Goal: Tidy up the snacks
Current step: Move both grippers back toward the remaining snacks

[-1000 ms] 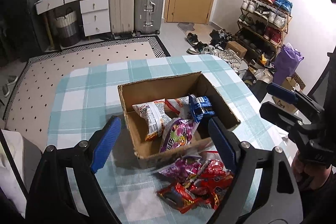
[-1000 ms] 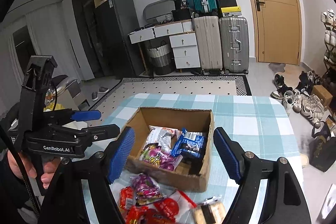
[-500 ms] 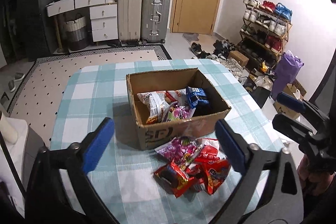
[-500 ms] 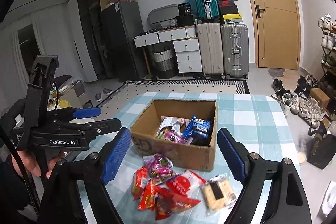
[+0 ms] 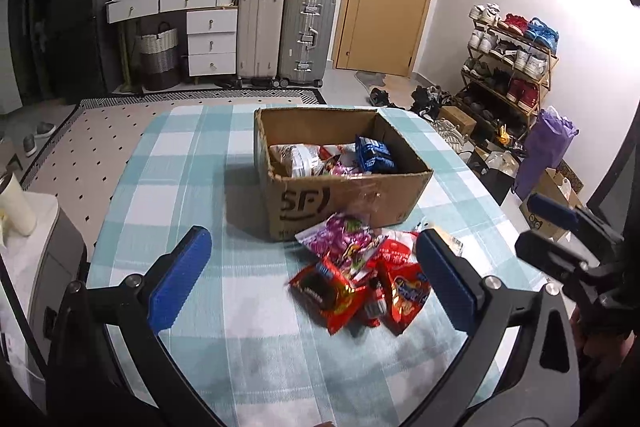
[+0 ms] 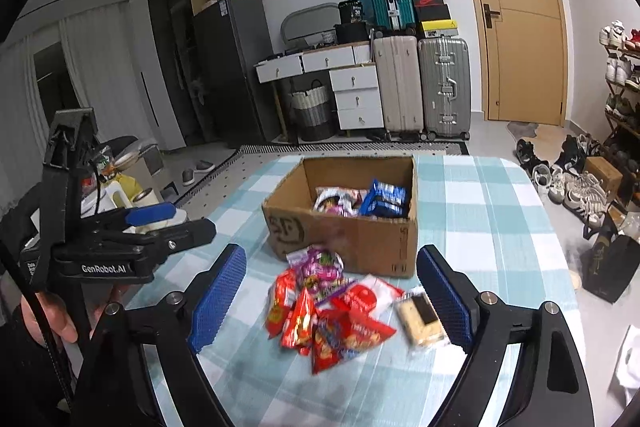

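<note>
Loose snack packets [image 6: 332,311] are lying heaped on the checked tablecloth [image 5: 192,155], just before the cardboard box [image 5: 340,199]. They are likely light, crinkly and slippery (best pinched at a sealed edge). The left gripper [image 5: 308,277] is hanging wide and empty; the right gripper [image 6: 330,295], angled downward, is opening, nothing pressed between its pads.

1. Your open cardboard box [image 5: 352,201] stands upright on the checked bench [image 5: 180,187], flaps gone, "SF" printed on its near wall.
2. Inside it you have a blue packet [image 5: 375,155], a white bag [image 5: 298,159] and a purple one.
3. Just before the box lies a loose heap: red snack packets [image 6: 340,331], a purple candy bag [image 6: 320,267] and a cracker pack [image 6: 420,317].
</note>
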`<action>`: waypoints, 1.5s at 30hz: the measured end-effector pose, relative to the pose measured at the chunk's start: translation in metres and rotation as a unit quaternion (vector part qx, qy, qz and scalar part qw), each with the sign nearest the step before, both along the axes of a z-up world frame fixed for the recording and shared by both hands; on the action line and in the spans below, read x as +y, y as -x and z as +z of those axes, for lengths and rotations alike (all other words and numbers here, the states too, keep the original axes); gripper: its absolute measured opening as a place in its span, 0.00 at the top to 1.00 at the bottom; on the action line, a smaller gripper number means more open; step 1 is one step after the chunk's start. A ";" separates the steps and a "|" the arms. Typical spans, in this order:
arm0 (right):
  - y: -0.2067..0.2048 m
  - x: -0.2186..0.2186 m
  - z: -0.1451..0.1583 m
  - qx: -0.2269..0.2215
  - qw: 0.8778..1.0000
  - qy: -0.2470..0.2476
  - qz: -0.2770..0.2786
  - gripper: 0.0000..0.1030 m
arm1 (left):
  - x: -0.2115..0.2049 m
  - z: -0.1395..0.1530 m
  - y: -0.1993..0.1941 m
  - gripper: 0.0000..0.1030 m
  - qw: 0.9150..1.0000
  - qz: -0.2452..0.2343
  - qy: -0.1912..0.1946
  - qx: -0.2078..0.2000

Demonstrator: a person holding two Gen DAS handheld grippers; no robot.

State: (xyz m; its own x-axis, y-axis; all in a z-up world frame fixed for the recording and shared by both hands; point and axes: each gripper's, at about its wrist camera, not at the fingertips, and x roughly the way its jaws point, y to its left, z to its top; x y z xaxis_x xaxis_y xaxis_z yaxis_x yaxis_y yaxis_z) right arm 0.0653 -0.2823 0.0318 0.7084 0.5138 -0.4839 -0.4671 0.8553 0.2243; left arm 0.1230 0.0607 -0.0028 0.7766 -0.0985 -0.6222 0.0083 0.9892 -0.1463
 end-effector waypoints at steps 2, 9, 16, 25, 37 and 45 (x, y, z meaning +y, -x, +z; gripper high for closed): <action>0.005 0.001 -0.006 0.007 1.000 0.004 0.001 0.14 | 0.003 -0.004 0.004 0.01 1.000 0.005 0.006 -0.001; 0.013 0.002 -0.034 0.032 0.999 0.013 -0.006 0.13 | 0.004 -0.017 0.022 0.01 1.000 0.017 0.006 -0.003; 0.008 -0.001 -0.066 0.067 0.998 0.011 -0.010 0.14 | 0.005 -0.039 0.027 0.01 1.000 0.023 0.013 -0.002; -0.011 0.003 -0.099 0.098 0.995 0.008 -0.010 0.14 | 0.000 -0.086 0.003 0.01 0.999 0.010 0.028 0.042; -0.051 0.019 -0.131 0.141 0.990 0.002 0.000 0.13 | 0.003 -0.123 -0.022 0.01 0.996 0.001 0.038 0.075; -0.073 0.025 -0.145 0.165 0.986 -0.002 0.001 0.14 | 0.018 -0.129 -0.032 0.01 0.996 0.021 0.054 0.074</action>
